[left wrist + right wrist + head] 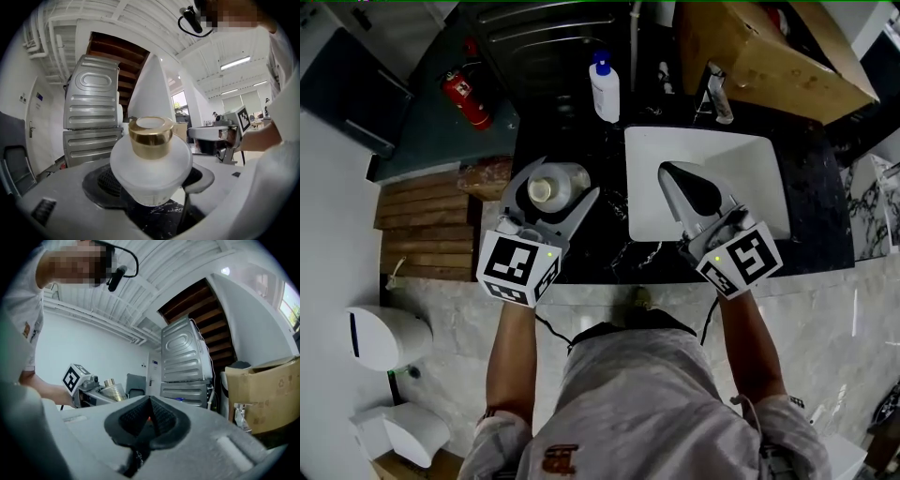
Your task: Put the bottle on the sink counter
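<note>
A frosted white bottle [555, 187] with a gold cap sits between the jaws of my left gripper [562, 180], over the black marble counter [572, 251] just left of the white sink basin [750, 159]. In the left gripper view the bottle [150, 168] fills the wide gap, its sides against the dark pads [105, 183], with marble showing below it. My right gripper [670, 172] hangs over the basin's left part, shut with nothing in it; its pads meet in the right gripper view [149, 416]. That view also shows the bottle [110, 390] off to the left.
A white pump bottle with a blue cap [604, 86] stands at the counter's back, a faucet [717, 94] behind the basin, a cardboard box [769, 47] at the back right. A red fire extinguisher [467, 94] and wooden slats [427, 225] lie to the left.
</note>
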### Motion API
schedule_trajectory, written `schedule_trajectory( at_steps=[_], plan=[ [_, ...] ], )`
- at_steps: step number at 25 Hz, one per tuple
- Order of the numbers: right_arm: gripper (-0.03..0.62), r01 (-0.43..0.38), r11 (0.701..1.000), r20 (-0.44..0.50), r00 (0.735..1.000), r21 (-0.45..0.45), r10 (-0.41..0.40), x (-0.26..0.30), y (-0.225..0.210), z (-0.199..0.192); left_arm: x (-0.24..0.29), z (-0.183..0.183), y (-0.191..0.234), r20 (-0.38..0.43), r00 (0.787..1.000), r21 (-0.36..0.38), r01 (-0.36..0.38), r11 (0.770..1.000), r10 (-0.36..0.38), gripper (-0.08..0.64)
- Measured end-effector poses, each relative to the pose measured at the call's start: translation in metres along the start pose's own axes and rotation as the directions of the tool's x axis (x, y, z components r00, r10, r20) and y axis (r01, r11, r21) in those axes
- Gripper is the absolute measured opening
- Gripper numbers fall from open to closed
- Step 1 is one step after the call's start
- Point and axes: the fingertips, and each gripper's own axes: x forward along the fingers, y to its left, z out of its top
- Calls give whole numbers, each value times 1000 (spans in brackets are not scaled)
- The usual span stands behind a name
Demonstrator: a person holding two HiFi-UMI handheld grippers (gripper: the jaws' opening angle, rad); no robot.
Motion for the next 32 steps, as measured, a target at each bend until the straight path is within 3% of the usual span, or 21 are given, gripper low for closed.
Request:
schedule_trajectory(
  at_steps=[6,17,32],
  plan=[
    [0,-32,999,-27,999,20,33,14,-27,-19,39,-23,27,-80,996,-30,-50,998,47,328],
    [0,3,999,-95,995,49,2,38,-50,-53,96,-81,59,-226,974,-58,-17,998,3,328],
    [0,44,996,-150,988,76,-32,48,-63,-82,134,-152,76,-402,914,-79,17,997,-47,328]
  ],
)
